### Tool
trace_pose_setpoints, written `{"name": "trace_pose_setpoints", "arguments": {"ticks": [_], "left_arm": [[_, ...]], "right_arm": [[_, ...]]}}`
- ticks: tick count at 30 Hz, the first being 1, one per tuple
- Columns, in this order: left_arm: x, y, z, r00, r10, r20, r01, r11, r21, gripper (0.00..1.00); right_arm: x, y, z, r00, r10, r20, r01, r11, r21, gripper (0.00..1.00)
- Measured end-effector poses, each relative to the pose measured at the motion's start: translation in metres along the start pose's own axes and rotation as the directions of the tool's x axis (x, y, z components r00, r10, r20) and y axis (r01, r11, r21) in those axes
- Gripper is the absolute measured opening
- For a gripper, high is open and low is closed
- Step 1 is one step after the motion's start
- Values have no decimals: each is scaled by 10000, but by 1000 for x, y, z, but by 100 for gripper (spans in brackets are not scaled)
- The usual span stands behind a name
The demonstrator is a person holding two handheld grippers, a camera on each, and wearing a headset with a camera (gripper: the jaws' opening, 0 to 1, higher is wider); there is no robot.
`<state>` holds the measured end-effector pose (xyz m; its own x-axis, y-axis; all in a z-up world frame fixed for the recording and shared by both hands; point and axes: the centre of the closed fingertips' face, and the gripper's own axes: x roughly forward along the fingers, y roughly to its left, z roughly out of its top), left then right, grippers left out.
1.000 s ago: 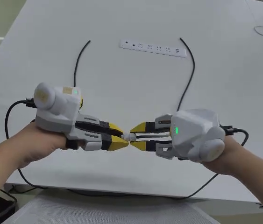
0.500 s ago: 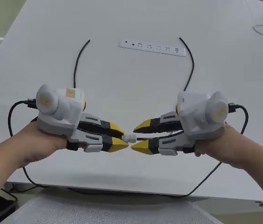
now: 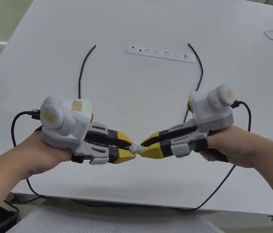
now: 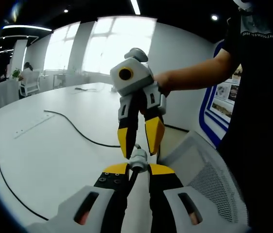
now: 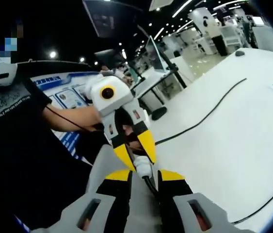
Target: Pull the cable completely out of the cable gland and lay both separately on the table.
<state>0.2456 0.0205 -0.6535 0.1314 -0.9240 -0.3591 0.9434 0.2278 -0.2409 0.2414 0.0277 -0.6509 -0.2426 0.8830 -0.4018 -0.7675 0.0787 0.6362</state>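
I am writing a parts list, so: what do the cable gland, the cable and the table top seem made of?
Cable gland: likely moulded plastic, whitish, slight gloss.
Cable: probably rubber or PVC sheath, matte black, thin.
Table top: smooth white laminate or painted board, soft sheen; which, I cannot tell.

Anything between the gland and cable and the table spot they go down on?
Nothing visible. Left gripper holds the gland, right gripper the cable, above bare table near its front edge. Power strip and two black leads lie farther back.
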Motion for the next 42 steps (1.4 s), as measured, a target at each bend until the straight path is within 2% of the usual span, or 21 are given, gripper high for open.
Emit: {"name": "trace_pose_setpoints", "arguments": {"ticks": [5,9,13,14,18,20,22,24,26,27,29,30,31,32,34,36,38,39,42], "left_arm": [[1,1,1,10000,-17,7,18,10000,-34,15],[2,2,0,10000,-44,-34,44,9999,-97,15],[3,2,-1,9999,-108,-65,107,9996,-270,15],[3,2,-1,9999,-105,-71,103,9995,-289,15],[3,0,-3,9997,-173,-182,166,9991,-389,15],[2,0,-3,9997,-193,-145,183,9976,-663,15],[0,1,-3,9998,-179,-46,174,9954,-946,15],[0,0,-2,9999,-156,19,157,9931,-1161,15],[-1,0,-1,9998,-129,120,144,9901,-1393,15],[-1,0,-1,9998,-142,149,161,9896,-1430,15],[-1,-1,-1,9997,-137,197,169,9853,-1702,15],[-2,-1,-1,9997,-116,216,152,9843,-1756,15],[-2,0,0,9996,-118,253,164,9820,-1884,15],[-3,0,0,9995,-114,283,168,9798,-1992,15],[-3,0,0,9994,-85,339,156,9770,-2125,15],[-4,0,0,9993,-66,369,146,9754,-2197,15],[-4,0,-1,9994,-66,333,137,9752,-2207,15],[-4,0,-1,9995,-56,316,124,9758,-2184,15],[-3,0,-1,9996,-60,271,117,9763,-2161,15]], "right_arm": [[1,4,1,9997,210,144,-212,9997,93,9],[1,4,0,9999,146,75,-146,9999,-81,9],[1,5,-2,10000,0,-69,-5,9974,-714,8],[1,3,-2,9997,-193,-163,176,9946,-1025,8],[3,4,-3,9971,-672,-353,563,9668,-2491,7],[4,6,-2,9947,-958,-375,781,9402,-3314,7],[3,2,-2,9906,-1317,-368,1015,8886,-4474,7],[3,2,-2,9854,-1651,-425,1202,8496,-5135,7],[3,2,-2,9771,-2088,-407,1452,7942,-5901,7],[4,3,-2,9724,-2300,-390,1536,7571,-6350,7],[4,3,-2,9640,-2634,-360,1711,7183,-6744,7],[4,2,-2,9572,-2881,-287,1840,6821,-7078,7],[5,3,-2,9537,-2998,-226,1902,6598,-7270,7],[5,3,-1,9478,-3186,-114,2000,6221,-7570,7],[5,3,-1,9380,-3466,111,2216,5744,-7880,7],[7,2,-1,9273,-3737,217,2390,5463,-8028,7],[8,2,-3,9228,-3845,239,2422,5308,-8121,7],[8,2,-2,9214,-3877,270,2455,5267,-8138,7],[7,0,-2,9220,-3857,350,2542,5343,-8062,8]]}}
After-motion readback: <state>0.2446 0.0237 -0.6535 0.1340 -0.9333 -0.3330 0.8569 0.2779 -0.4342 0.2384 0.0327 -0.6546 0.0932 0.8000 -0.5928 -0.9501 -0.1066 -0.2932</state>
